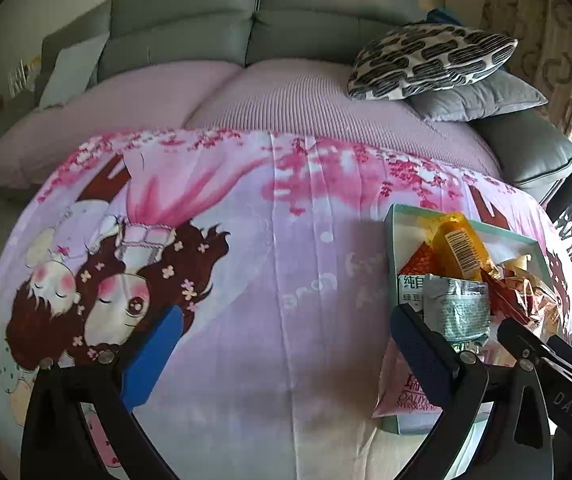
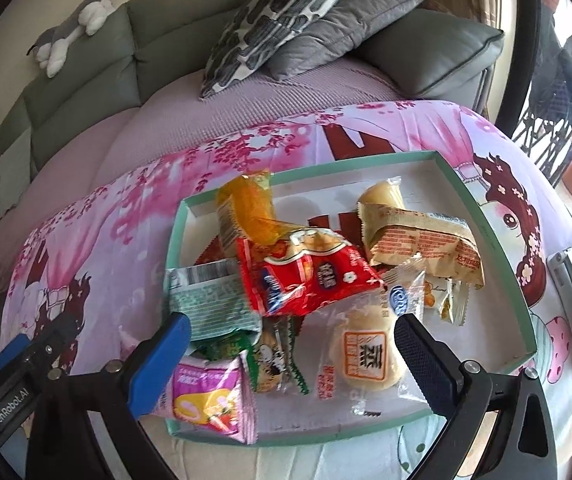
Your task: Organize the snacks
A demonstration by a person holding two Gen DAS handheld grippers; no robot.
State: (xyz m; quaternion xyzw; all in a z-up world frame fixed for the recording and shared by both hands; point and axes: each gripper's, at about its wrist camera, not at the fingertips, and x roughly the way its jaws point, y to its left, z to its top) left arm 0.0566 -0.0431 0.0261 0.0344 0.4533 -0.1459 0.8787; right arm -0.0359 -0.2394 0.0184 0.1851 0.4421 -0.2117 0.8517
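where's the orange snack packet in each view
Left wrist: orange packet at right of centre, standing up in the far end of the teal box.
Right wrist: orange packet just above centre, at the box's far left corner.
Shared landmark: black-and-white patterned cushion on the sofa.

We see the left gripper [image 1: 286, 344] built of black angular arms with blue finger pads [image 1: 154, 356] and silver pivot screws. The right gripper [image 2: 292, 344] matches it (white "GenRobot.AI" lettering marks a black body at that view's lower left).
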